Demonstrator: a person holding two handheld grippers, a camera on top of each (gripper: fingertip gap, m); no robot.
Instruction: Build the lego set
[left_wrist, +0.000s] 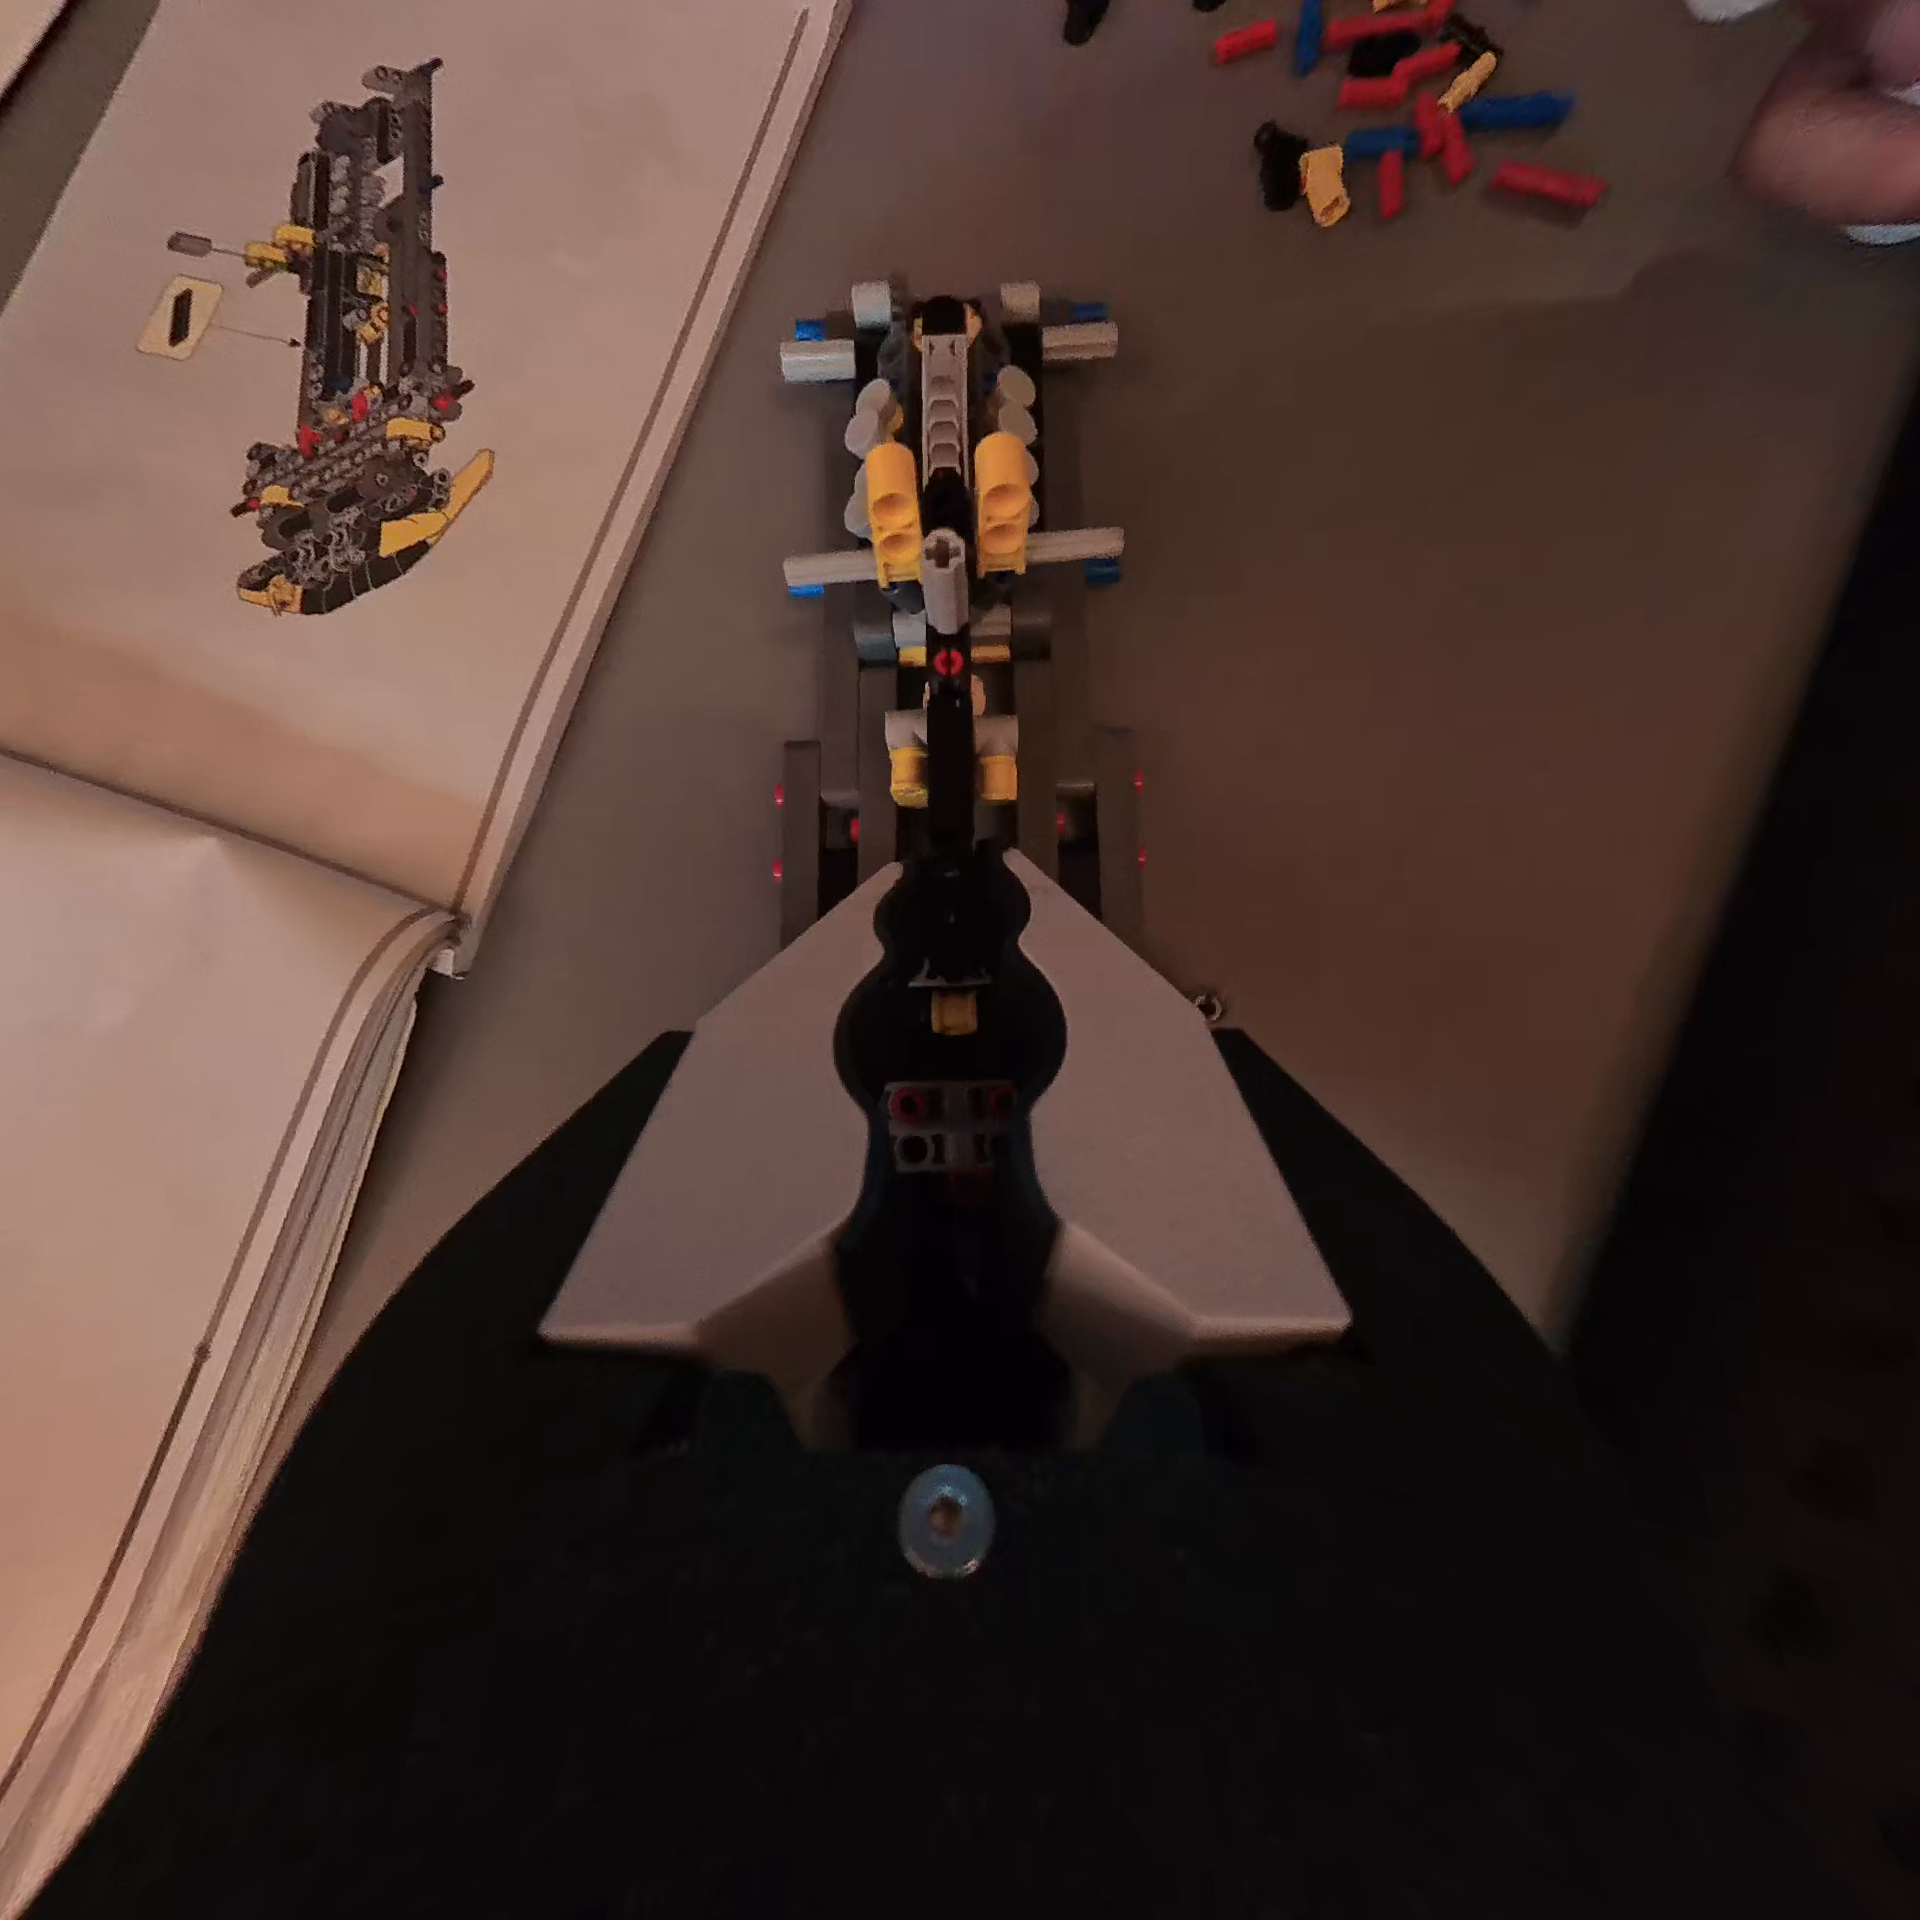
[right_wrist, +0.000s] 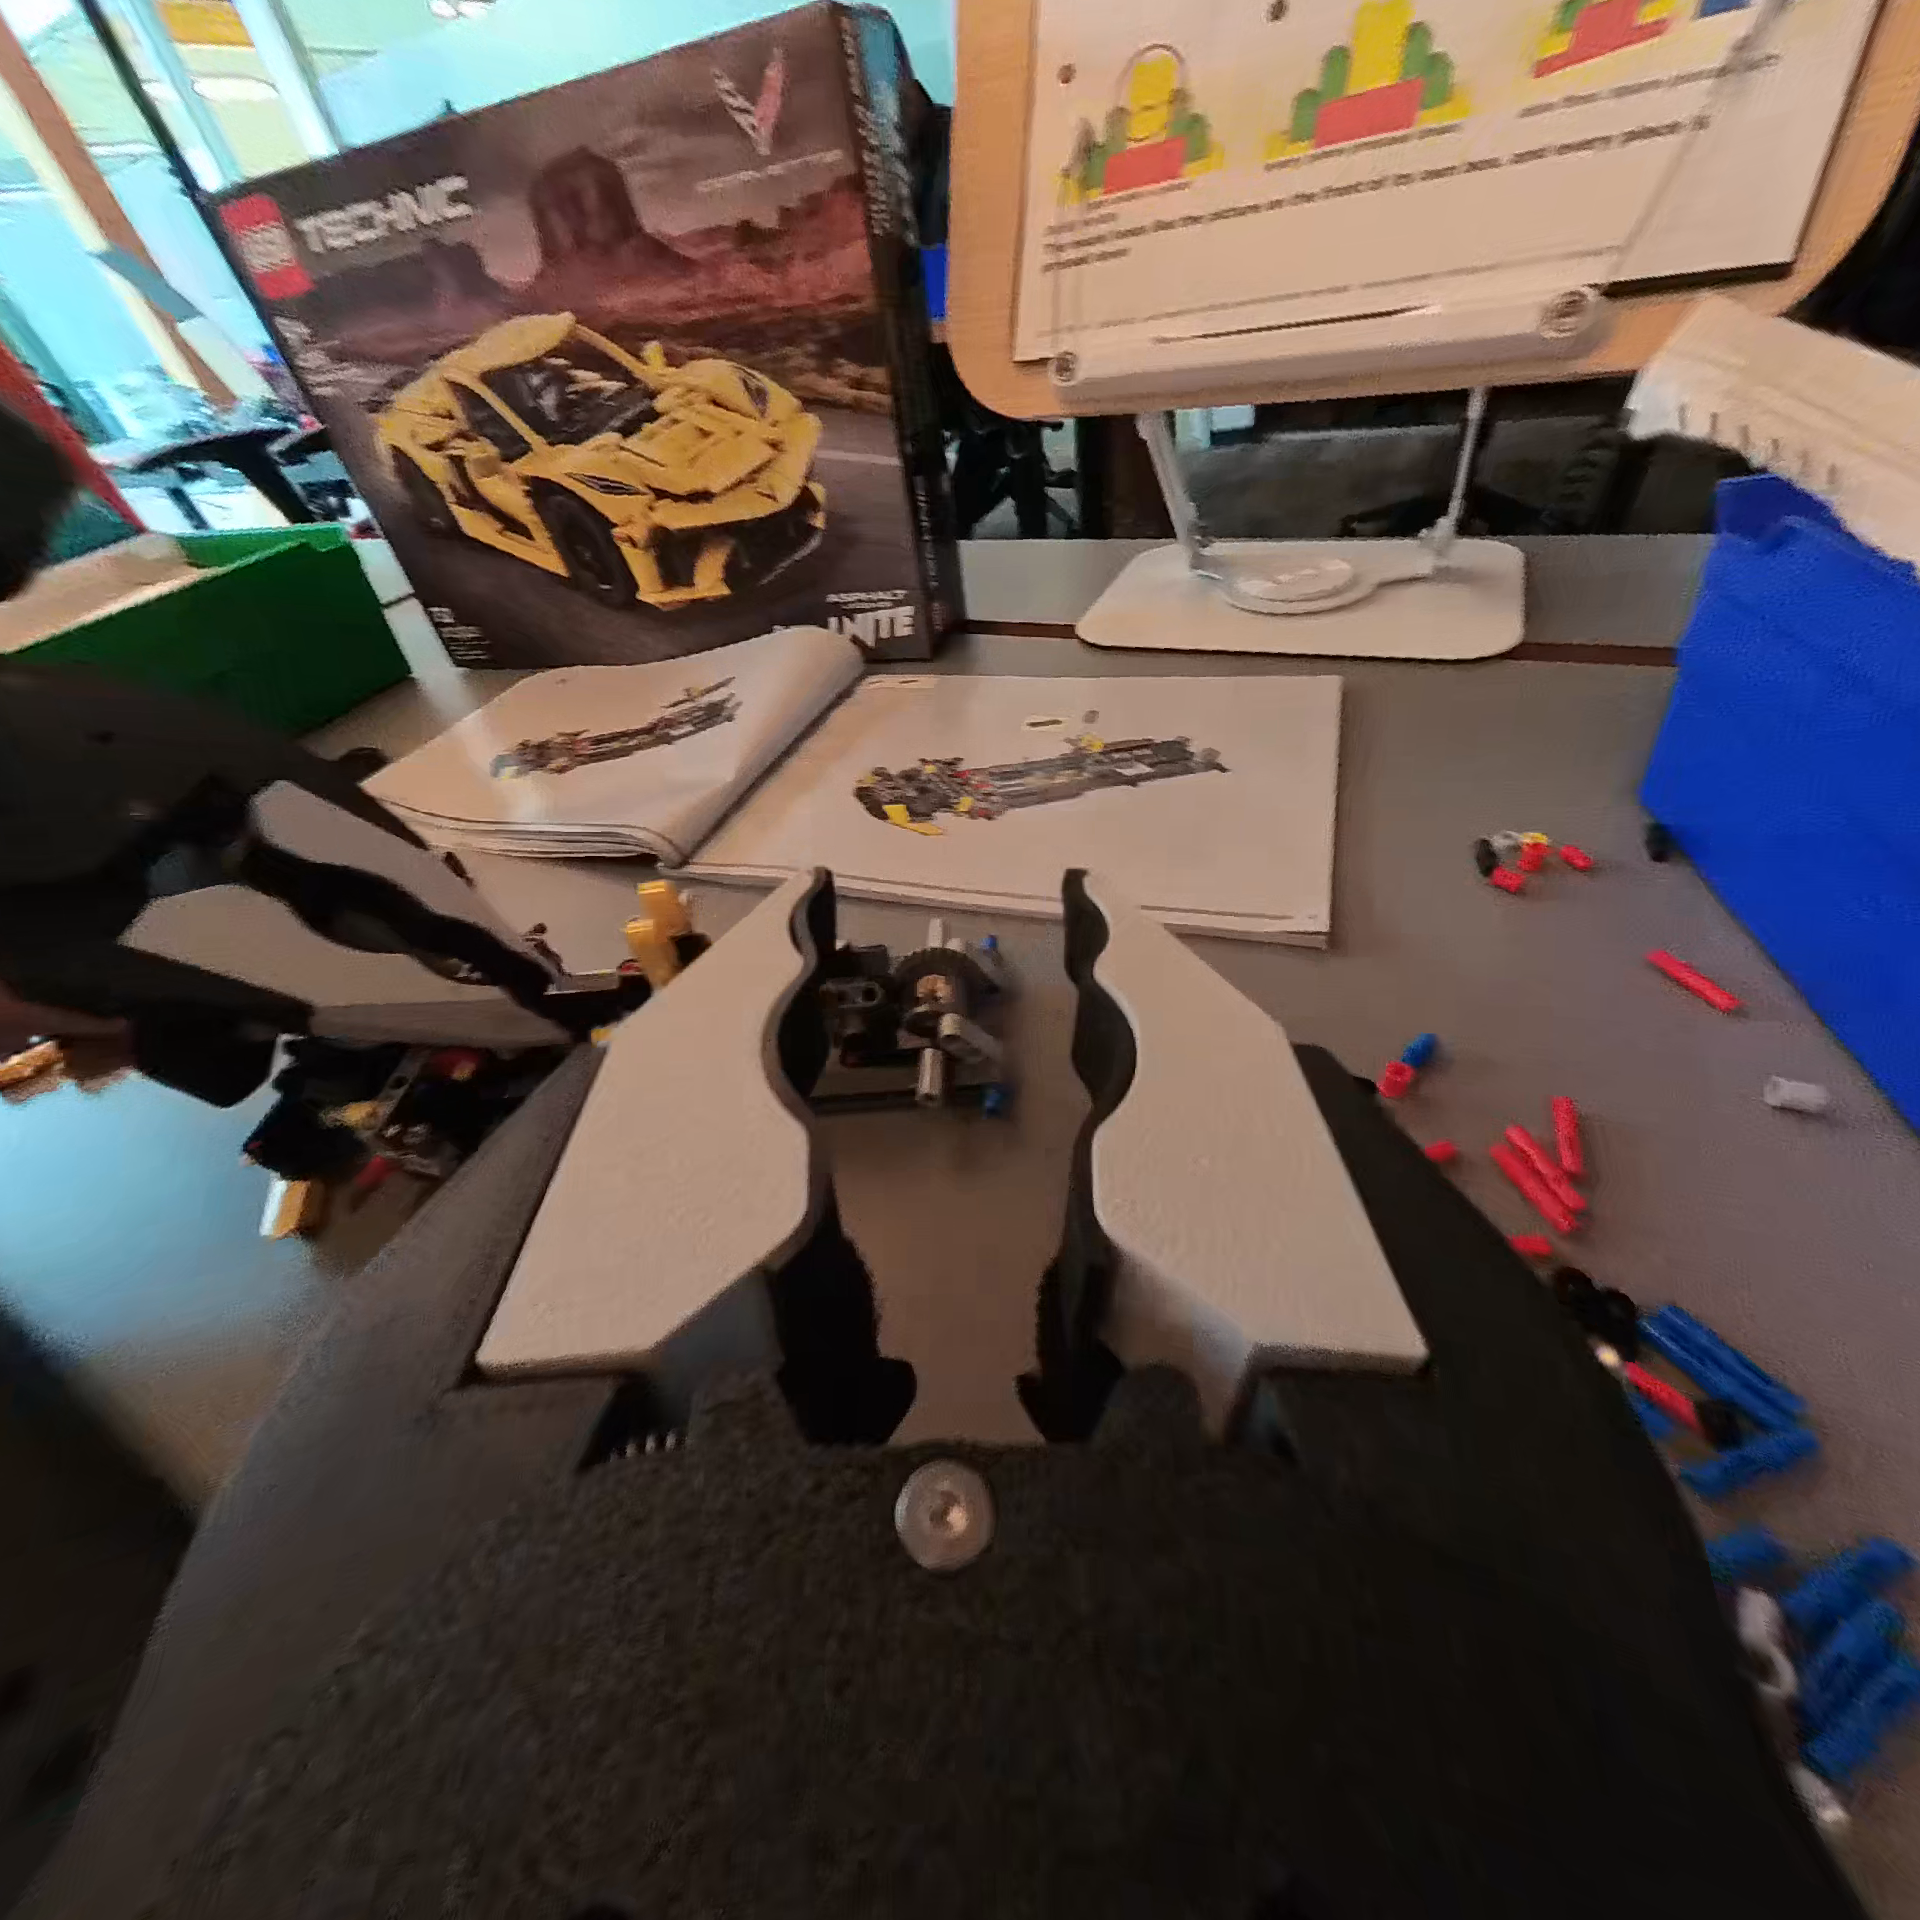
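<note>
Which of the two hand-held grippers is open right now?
The right hand-held gripper: its jaws stand wide apart over the small gear assembly. The left hand-held gripper is shut on the chassis.

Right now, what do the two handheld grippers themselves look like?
Both match. The right gripper has two broad, flat pale-grey fingers tapering forward, with wavy black inner pads, on a rough black body with a round silver screw at its centre. The left gripper has the same build. No cables or sleeves show.

Left view dim, right bright, edges warped
</note>
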